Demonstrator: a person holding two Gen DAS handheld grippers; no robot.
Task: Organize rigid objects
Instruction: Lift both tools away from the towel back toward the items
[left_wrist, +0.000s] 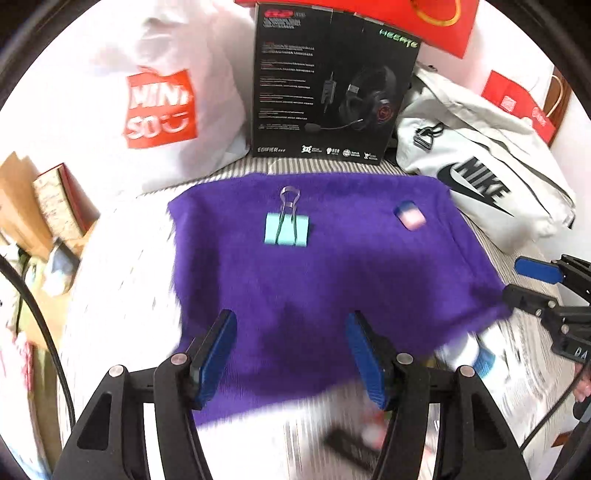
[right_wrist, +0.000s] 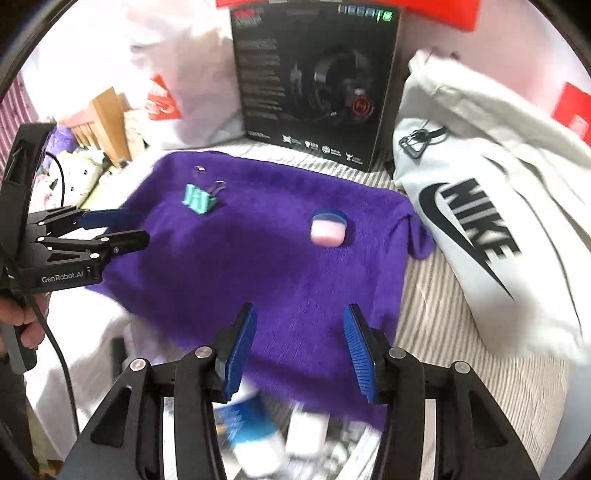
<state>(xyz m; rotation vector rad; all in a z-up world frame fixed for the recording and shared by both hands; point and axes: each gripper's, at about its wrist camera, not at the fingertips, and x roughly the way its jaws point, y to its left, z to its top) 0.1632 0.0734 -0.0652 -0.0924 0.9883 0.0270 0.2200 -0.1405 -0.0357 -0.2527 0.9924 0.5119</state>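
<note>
A purple fuzzy cloth (left_wrist: 314, 277) (right_wrist: 258, 258) lies spread on a striped bed sheet. On it rest a teal binder clip (left_wrist: 286, 230) (right_wrist: 199, 199) with metal handles and a small pink jar with a blue lid (left_wrist: 409, 215) (right_wrist: 328, 229), well apart from each other. My left gripper (left_wrist: 291, 321) (right_wrist: 138, 225) hovers open over the cloth's near left part, nothing between its blue pads. My right gripper (right_wrist: 300, 310) (left_wrist: 511, 277) is open and empty over the near right part. A blurred white bottle with a blue band (right_wrist: 255, 432) (left_wrist: 469, 354) lies just off the cloth's near edge.
A black headset box (left_wrist: 332, 85) (right_wrist: 314, 81) stands behind the cloth. A white Nike bag (left_wrist: 480, 177) (right_wrist: 480, 221) lies to the right, a white Miniso bag (left_wrist: 159, 107) to the left. A person's hand (right_wrist: 26, 325) grips the left tool's handle.
</note>
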